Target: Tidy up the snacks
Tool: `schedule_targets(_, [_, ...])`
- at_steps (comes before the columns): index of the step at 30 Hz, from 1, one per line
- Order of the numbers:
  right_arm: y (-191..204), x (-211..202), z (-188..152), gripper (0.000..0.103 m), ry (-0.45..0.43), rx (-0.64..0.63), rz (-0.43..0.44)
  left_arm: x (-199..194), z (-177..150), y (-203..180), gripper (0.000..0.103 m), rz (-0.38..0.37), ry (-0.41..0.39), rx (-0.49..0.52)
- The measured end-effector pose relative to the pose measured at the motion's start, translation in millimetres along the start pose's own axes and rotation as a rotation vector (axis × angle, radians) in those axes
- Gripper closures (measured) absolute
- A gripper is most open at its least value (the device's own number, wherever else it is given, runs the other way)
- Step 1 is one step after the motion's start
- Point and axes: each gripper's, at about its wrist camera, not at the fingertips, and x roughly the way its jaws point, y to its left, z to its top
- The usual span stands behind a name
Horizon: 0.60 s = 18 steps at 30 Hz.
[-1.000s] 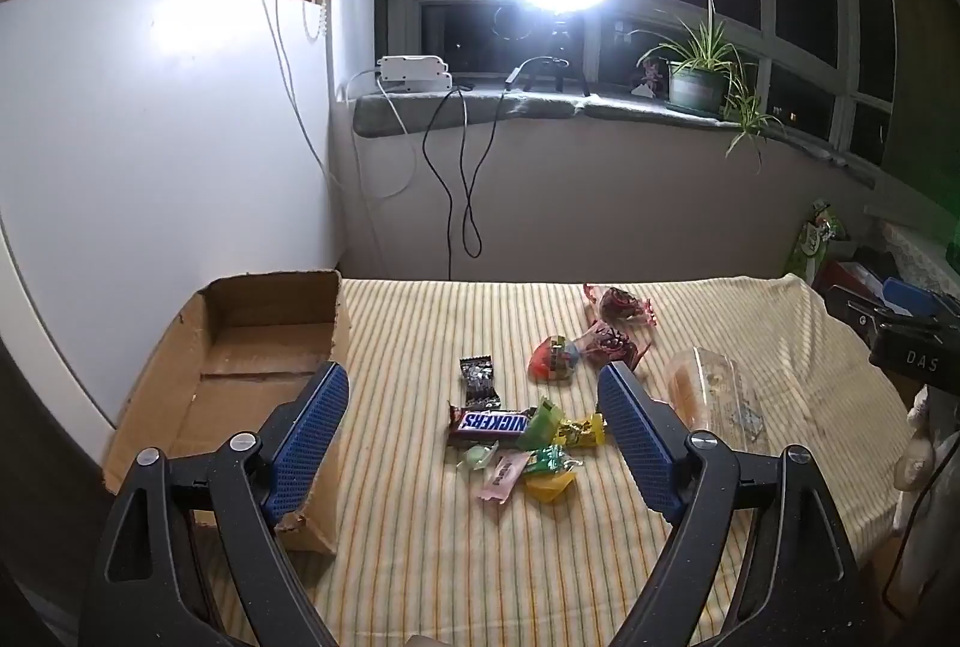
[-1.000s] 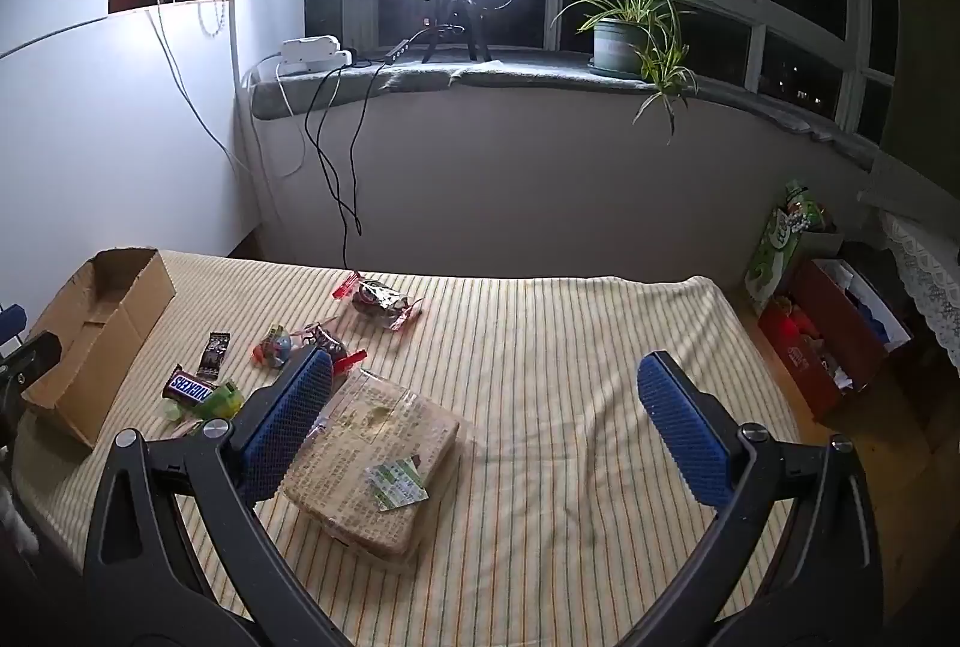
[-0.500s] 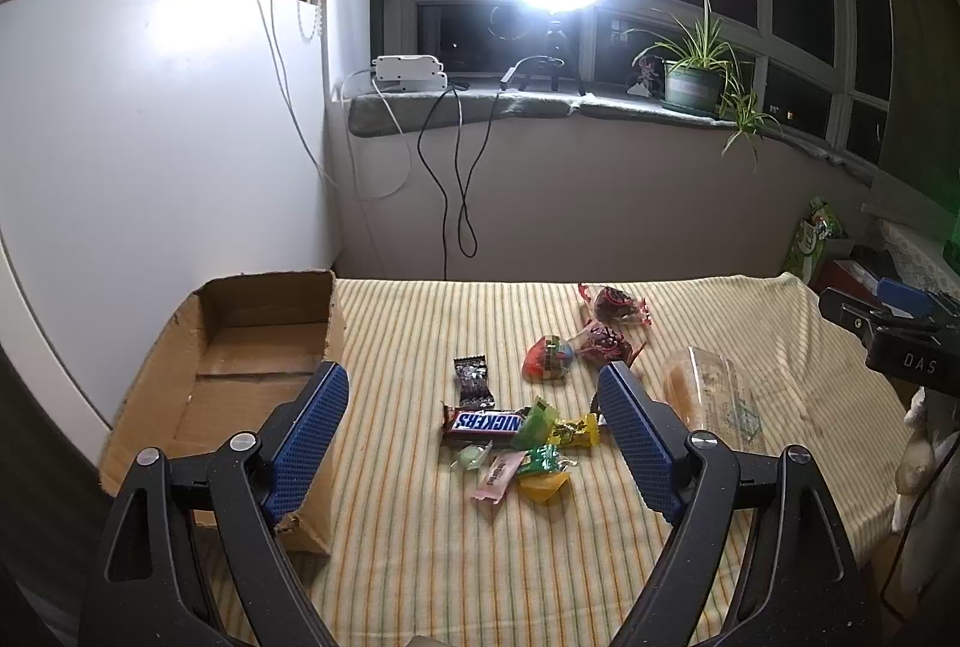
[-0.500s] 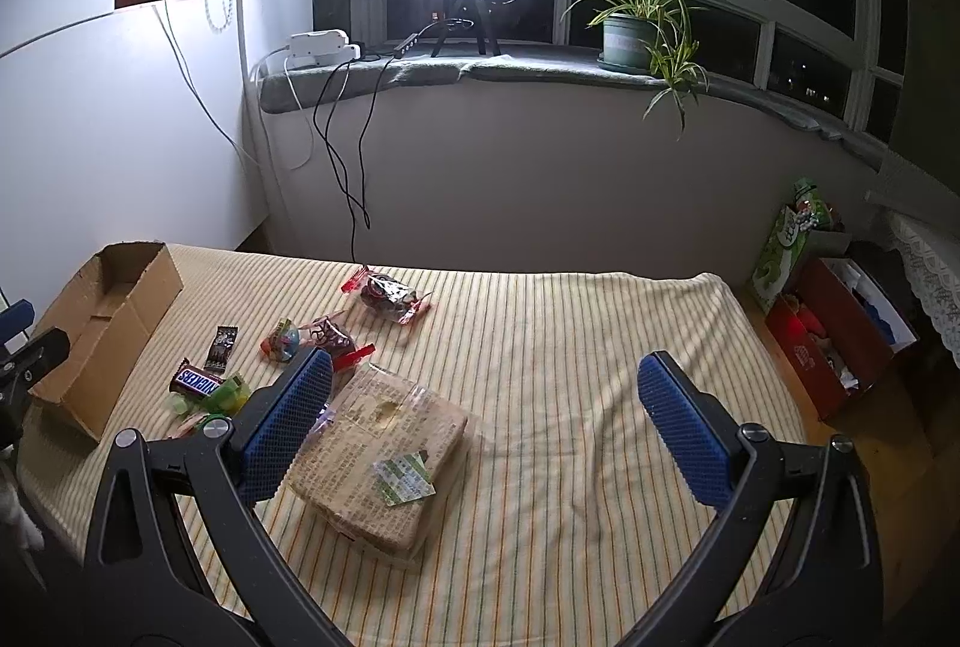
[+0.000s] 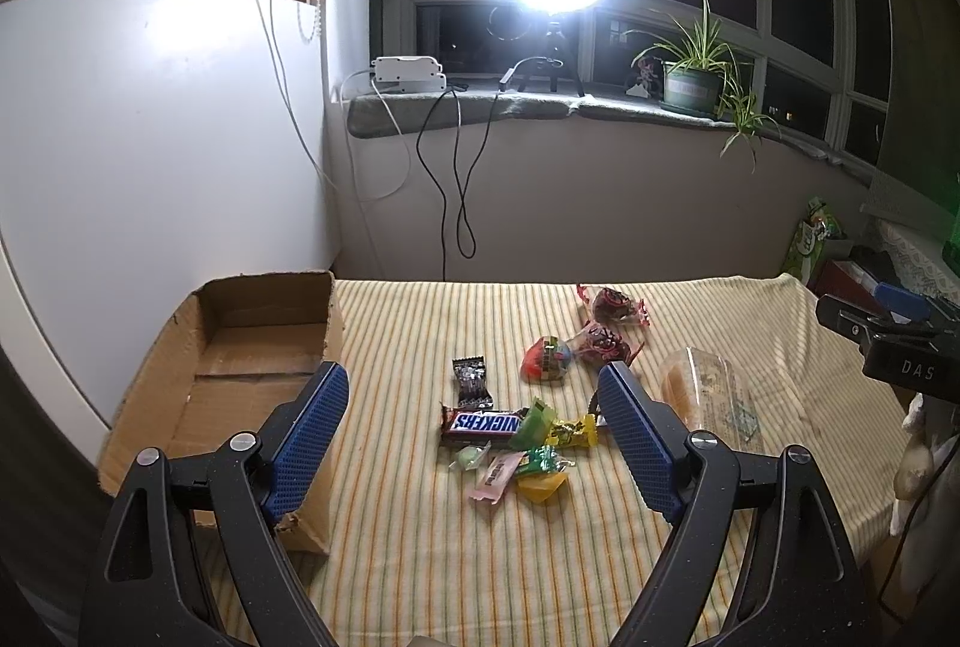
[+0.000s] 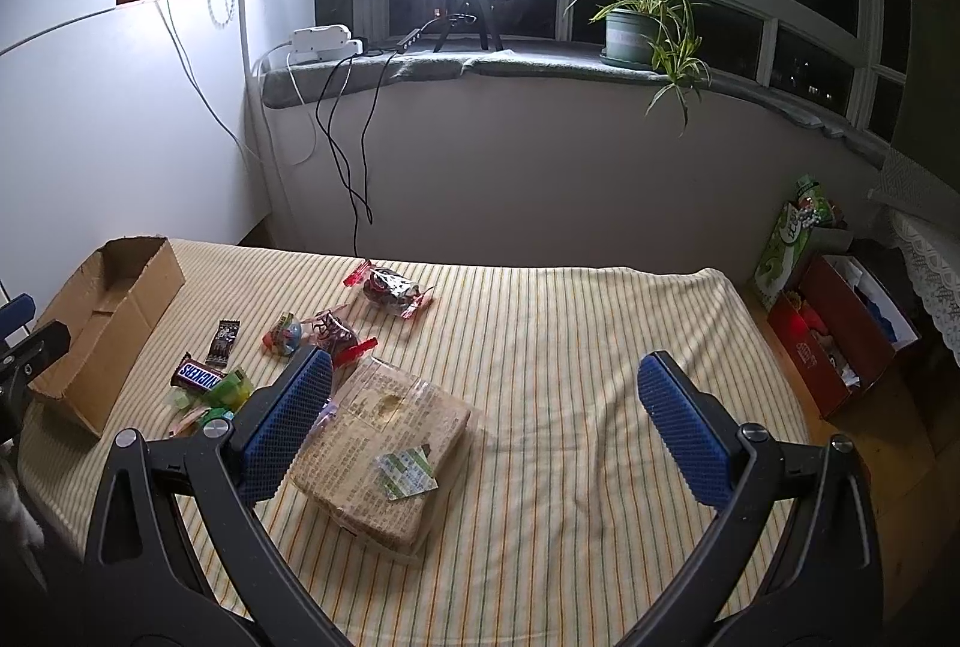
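Both the left gripper (image 5: pixel 471 428) and right gripper (image 6: pixel 483 410) hover spread wide and empty, probably because the snacks (image 5: pixel 516 443) wait loose at the cardboard box's (image 5: pixel 240 347) three o'clock.

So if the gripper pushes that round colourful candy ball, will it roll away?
Probably a bit. The candy ball looks rounded, so a nudge may roll it. The striped cloth looks soft, which should slow it. Its wrapper looks shiny, so it might slip between the pads.
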Motion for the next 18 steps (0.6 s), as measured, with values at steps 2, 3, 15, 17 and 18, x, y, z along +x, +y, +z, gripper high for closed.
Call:
schedule_targets(2, [-0.4,0.1,0.1,0.0,0.003,0.0,0.0,-0.4,-0.2,0.7,0.018,0.0,0.0,0.0])
schedule_targets(3, [-0.5,0.2,-0.1,0.0,0.002,0.0,0.001,-0.4,-0.2,0.6,0.018,-0.001,0.0,0.0])
schedule_targets(15, [-0.8,1.0,-3.8,0.0,0.007,0.002,0.002,-0.3,-0.3,0.8,0.018,-0.001,-0.001,-0.002])
schedule_targets(17, [-0.8,1.1,-3.7,0.0,0.006,0.002,0.001,-0.5,-0.5,0.3,0.018,-0.001,-0.001,-0.002])
schedule_targets(18, [-1.0,1.2,-3.5,0.0,0.007,0.003,0.002,-0.6,-0.6,-0.8,0.018,-0.001,-0.001,-0.002])
